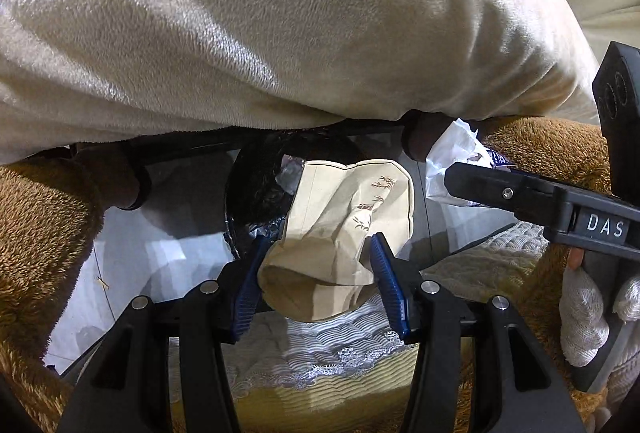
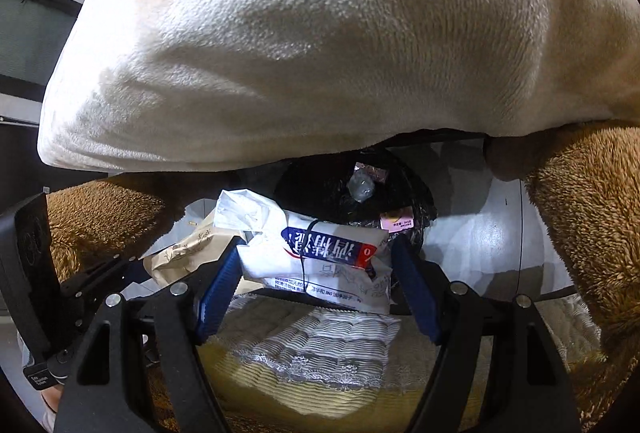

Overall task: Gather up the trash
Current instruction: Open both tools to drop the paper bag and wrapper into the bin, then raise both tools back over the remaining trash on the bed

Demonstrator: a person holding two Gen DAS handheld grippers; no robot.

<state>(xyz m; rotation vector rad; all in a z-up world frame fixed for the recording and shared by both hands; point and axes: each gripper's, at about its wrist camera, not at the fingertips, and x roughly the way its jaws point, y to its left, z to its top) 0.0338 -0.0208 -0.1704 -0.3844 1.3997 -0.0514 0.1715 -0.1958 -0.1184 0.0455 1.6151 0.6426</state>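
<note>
My left gripper point(image 1: 318, 275) is shut on a tan paper wrapper point(image 1: 344, 221) printed with bamboo and holds it over a black-lined trash bin point(image 1: 256, 185) on the floor. My right gripper point(image 2: 316, 273) is shut on a white plastic package point(image 2: 320, 253) with a blue and red label, also above the bin point(image 2: 352, 185). The right gripper shows at the right of the left wrist view point(image 1: 520, 193), with the white package point(image 1: 452, 161) in it. The tan wrapper point(image 2: 188, 253) shows at the left of the right wrist view. Small wrappers point(image 2: 362, 187) lie inside the bin.
A large plush bear fills both views: its cream belly point(image 1: 280, 25) overhangs the bin and its brown legs point(image 1: 36, 225) point(image 2: 580, 225) flank it. A quilted, lace-edged bed cover point(image 1: 320, 349) lies below the grippers. Pale floor point(image 2: 472, 237) surrounds the bin.
</note>
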